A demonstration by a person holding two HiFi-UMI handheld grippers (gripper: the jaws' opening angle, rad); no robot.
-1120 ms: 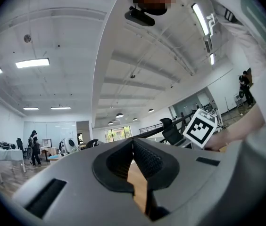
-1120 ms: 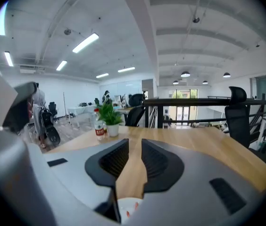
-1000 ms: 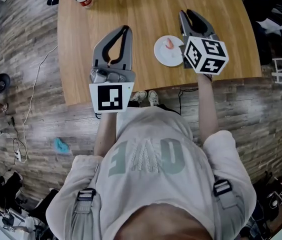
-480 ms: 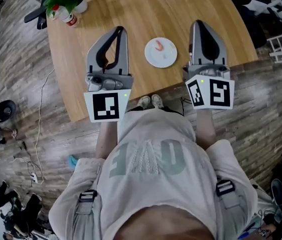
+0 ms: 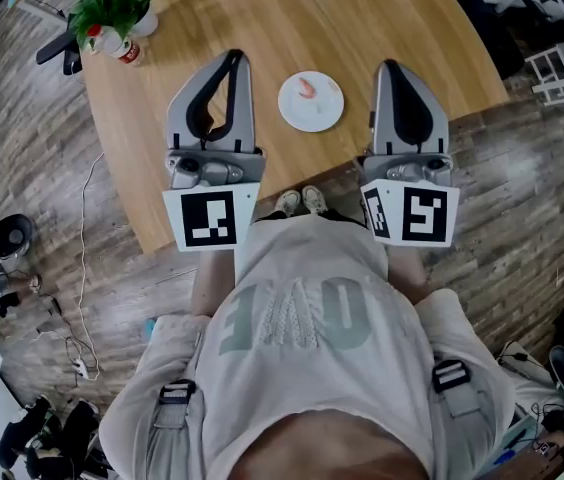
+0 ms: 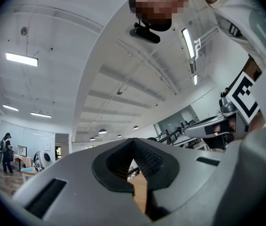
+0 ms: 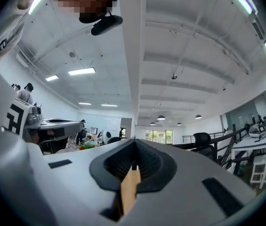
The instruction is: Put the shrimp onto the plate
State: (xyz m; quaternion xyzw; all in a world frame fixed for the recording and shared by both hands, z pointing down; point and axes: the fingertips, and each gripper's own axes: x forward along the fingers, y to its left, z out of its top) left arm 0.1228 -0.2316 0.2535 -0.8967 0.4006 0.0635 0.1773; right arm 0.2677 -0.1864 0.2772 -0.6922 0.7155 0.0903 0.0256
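- Person in pale shirt (image 5: 292, 318), nearest, standing at near edge of table (image 5: 262, 13), one gripper in each hand.
- Left gripper (image 5: 231, 60): raised above near left part of table, marker cube (image 5: 209, 218) at its near end. Fingers (image 6: 147, 159) brought together at the tips, nothing held.
- Right gripper (image 5: 392, 66): raised above near right edge of table, marker cube (image 5: 412, 213) at its near end. Fingers (image 7: 152, 161) likewise together at the tips, nothing held.
- Plate (image 5: 314, 121): white, round, flat on table between the two grippers, apart from both.
- Shrimp (image 5: 307, 87): pink, lying on plate, toward its far side.
- Potted plant (image 5: 112, 6): far left corner of table, well apart from plate.
- Bottle (image 5: 122, 50): red-labelled, just beside potted plant on its near side.
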